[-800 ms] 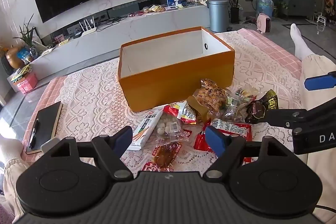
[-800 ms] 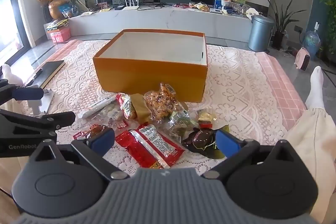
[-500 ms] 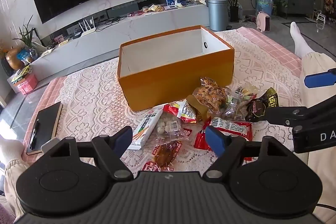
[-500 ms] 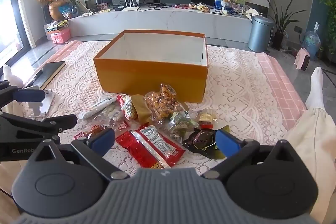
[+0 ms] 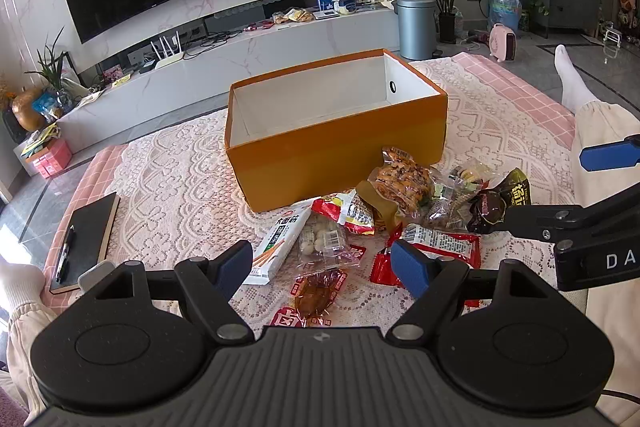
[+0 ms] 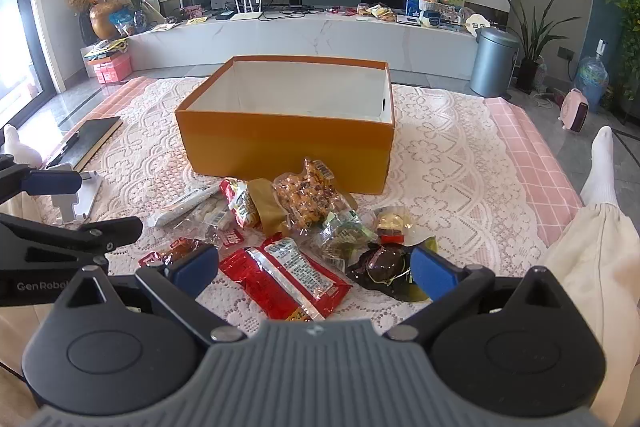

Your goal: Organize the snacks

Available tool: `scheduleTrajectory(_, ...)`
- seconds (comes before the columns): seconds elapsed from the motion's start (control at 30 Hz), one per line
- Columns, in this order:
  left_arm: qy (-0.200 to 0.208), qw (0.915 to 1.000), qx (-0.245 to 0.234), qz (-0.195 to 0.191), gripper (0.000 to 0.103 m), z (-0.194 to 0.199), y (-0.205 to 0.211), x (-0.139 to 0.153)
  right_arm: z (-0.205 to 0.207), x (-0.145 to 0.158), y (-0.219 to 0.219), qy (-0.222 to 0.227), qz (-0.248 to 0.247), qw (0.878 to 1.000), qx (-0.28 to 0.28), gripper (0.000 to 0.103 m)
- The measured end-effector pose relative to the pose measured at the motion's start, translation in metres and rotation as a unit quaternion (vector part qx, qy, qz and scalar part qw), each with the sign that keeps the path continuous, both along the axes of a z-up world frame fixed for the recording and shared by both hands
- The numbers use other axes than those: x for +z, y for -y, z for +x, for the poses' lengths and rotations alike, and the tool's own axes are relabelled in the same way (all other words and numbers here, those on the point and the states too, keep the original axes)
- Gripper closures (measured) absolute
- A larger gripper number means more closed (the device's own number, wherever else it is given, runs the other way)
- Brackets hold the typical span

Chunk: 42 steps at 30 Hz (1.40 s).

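An open orange box (image 5: 344, 163) (image 6: 280, 143) with a white inside stands on the lace-covered table. A heap of snack packets lies in front of it: a white stick-biscuit pack (image 5: 278, 247), a clear bag of white balls (image 5: 320, 241), a red packet (image 5: 440, 247) (image 6: 284, 277), a bag of brown snacks (image 5: 402, 183) (image 6: 308, 193) and a dark wrapped piece (image 6: 384, 267). My left gripper (image 5: 322, 267) is open and empty above the near packets. My right gripper (image 6: 314, 273) is open and empty over the red packet.
A black notebook with a pen (image 5: 84, 235) (image 6: 86, 139) lies at the table's left edge beside a white phone stand (image 6: 76, 195). A person's legs in white socks (image 6: 600, 163) lie along the right. A TV console (image 6: 304, 35) stands behind.
Both grippers have drifted very slightly; the view shifts a little. Nothing was taken hold of and the snacks have not moved.
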<state>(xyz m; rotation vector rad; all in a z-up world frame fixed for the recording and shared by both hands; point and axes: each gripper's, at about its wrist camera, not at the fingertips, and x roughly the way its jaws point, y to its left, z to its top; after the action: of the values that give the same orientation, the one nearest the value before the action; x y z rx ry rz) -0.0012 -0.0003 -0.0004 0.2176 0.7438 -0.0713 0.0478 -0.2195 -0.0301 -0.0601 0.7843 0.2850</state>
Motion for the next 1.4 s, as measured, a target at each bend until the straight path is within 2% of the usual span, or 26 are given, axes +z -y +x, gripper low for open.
scheduleTrajectory(1.4, 0.001, 1.0000, -0.004, -0.002, 0.011, -0.0009, 0.0016, 0.0032, 0.0013, -0.0010, -0.0048, -0.008, -0.007, 1.000, 0.004, 0.004)
